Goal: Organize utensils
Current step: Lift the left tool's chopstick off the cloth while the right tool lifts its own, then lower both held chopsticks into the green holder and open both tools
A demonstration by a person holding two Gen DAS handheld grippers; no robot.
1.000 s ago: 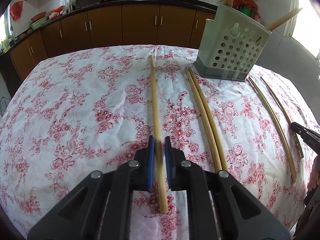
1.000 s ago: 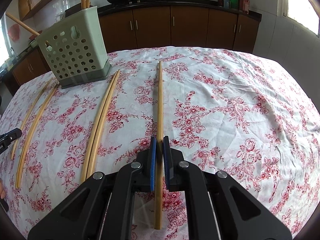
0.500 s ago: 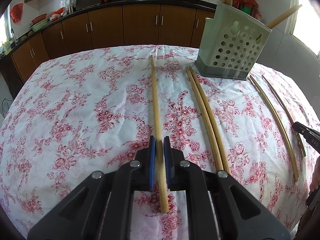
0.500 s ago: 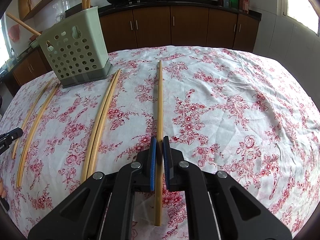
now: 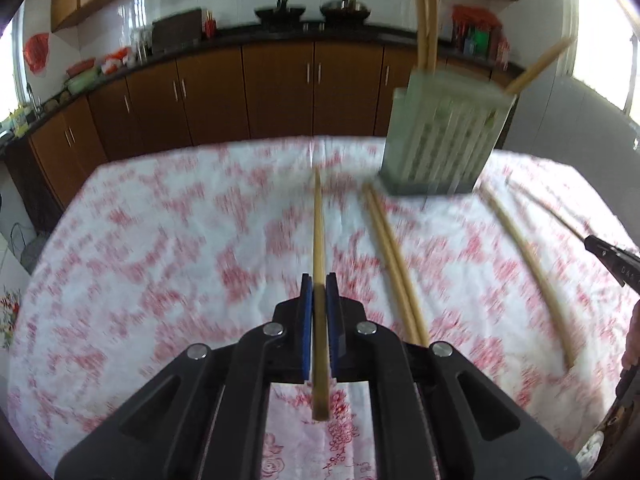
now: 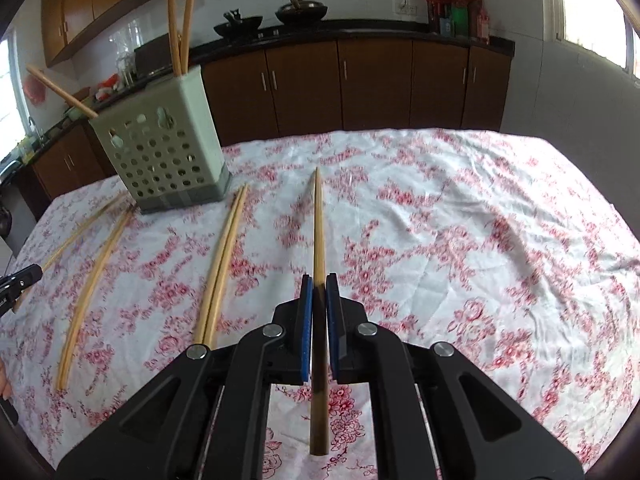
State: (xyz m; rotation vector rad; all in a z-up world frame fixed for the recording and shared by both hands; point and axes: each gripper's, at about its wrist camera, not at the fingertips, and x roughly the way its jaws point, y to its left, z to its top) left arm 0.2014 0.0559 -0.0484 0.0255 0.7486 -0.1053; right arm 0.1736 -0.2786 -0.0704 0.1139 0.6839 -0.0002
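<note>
My left gripper (image 5: pixel 319 285) is shut on a long bamboo chopstick (image 5: pixel 318 224), held above the floral tablecloth (image 5: pixel 160 240). My right gripper (image 6: pixel 319 285) is shut on another bamboo chopstick (image 6: pixel 318 220), also lifted. The pale green perforated utensil holder (image 5: pixel 444 140) stands at the back right in the left wrist view, and at the back left in the right wrist view (image 6: pixel 160 156), with several chopsticks standing in it. A pair of chopsticks (image 6: pixel 222 260) and two single ones (image 6: pixel 94 284) lie on the cloth.
Brown kitchen cabinets (image 6: pixel 372 80) and a dark counter with woks run behind the table. The tip of the other gripper shows at the right edge of the left wrist view (image 5: pixel 612 260) and at the left edge of the right wrist view (image 6: pixel 18 282).
Both grippers have closed fully on their chopsticks and lifted them off the cloth. Both views tilted up; the left wrist view is motion-blurred.
</note>
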